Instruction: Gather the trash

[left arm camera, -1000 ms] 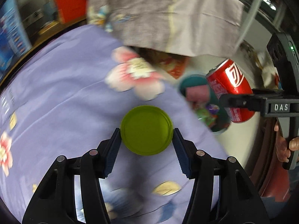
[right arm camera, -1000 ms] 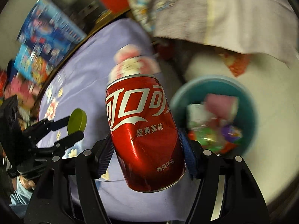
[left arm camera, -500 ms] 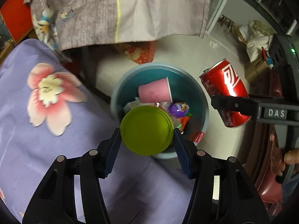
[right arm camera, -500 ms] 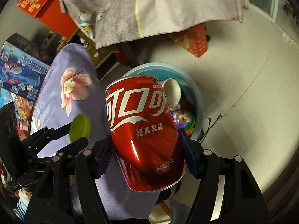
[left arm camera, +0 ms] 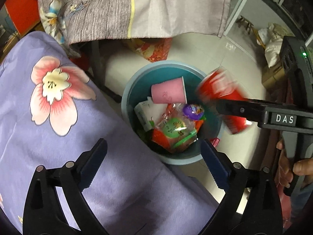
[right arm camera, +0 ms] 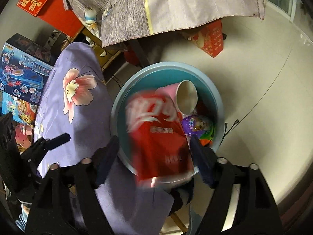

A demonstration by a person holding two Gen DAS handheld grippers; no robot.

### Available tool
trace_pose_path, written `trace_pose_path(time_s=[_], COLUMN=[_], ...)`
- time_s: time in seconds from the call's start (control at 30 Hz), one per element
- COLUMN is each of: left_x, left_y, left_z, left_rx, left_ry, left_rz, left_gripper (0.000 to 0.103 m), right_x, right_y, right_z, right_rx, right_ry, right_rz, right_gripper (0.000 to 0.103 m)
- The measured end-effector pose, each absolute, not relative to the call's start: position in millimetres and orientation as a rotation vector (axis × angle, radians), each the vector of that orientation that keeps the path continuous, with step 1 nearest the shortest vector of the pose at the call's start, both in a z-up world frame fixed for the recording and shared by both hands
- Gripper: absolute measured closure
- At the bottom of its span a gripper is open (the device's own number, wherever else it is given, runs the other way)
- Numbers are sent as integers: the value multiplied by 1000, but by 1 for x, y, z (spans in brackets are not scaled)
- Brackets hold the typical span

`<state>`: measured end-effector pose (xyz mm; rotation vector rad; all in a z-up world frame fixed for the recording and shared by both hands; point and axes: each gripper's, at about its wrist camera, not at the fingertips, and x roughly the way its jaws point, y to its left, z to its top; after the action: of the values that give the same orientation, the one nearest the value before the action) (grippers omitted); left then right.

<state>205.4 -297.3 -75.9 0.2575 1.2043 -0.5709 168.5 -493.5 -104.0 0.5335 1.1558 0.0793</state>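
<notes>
A teal trash bin (left arm camera: 135,86) (right arm camera: 207,84) stands on the floor beside the table edge, holding a pink paper cup (left arm camera: 168,93) (right arm camera: 187,96), wrappers and a purple packet (left arm camera: 192,110). My left gripper (left arm camera: 153,154) is open and empty above the bin's near rim. My right gripper (right arm camera: 154,148) is open; the red cola can (right arm camera: 156,137) is blurred between its spread fingers, over the bin. In the left wrist view the can (left arm camera: 219,90) is blurred at the bin's right rim. The green lid is not in sight.
The table carries a purple flowered cloth (left arm camera: 49,117) (right arm camera: 64,101). A grey cloth (left arm camera: 137,7) hangs over furniture behind the bin. A red patterned box (right arm camera: 211,39) sits on the pale floor. Toy boxes (right arm camera: 19,72) stand at the left.
Both grippers have opened over the bin. The green lid has left my left gripper and is gone from view. The cola can has come loose in my right gripper and blurs downward.
</notes>
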Motion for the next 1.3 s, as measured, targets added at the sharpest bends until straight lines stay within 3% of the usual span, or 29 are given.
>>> trace_pose_path(time_s=[0.43, 0.5, 1.3], left_x=[180, 177, 131], left_y=[-268, -262, -200], left_z=[-58, -52, -6], left_rx=[212, 201, 103], left_ry=[1181, 1170, 1083], left_rz=[-518, -505, -385], left_gripper=[6, 6, 4], right_x=[148, 143, 89], right_y=[-479, -474, -419], right_z=[-81, -75, -16], right_rx=[499, 471, 251], right_ry=[1135, 1129, 1058], right_rz=[65, 65, 76], right_gripper=[14, 7, 7])
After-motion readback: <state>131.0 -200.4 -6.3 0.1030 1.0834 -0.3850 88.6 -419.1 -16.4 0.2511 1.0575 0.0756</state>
